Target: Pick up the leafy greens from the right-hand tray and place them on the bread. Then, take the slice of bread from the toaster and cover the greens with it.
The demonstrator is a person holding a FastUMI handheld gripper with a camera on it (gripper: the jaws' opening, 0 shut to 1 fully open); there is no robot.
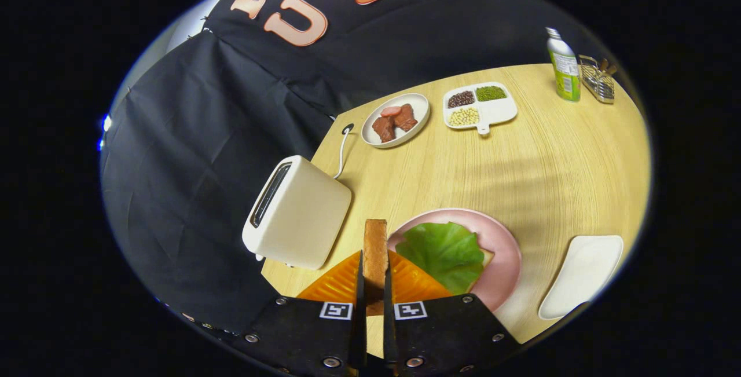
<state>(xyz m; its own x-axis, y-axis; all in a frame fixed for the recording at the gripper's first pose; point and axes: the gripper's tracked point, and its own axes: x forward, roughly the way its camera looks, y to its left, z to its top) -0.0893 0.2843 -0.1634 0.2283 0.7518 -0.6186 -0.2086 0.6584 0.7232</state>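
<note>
Edgewise, the hand-held gripper [374,284] clamps a crusty bread slice [375,252] beside the ruffled leafy greens [444,252].

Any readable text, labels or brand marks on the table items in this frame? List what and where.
None readable.
Green bottle: label print too small and blurred.
Toaster: no marking visible.
Gripper, shut on the bread slice: two square black-and-white code markers, no words.

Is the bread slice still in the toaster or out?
Out: the bread slice stands on edge, clamped between the gripper fingers, beside the toaster.
</note>
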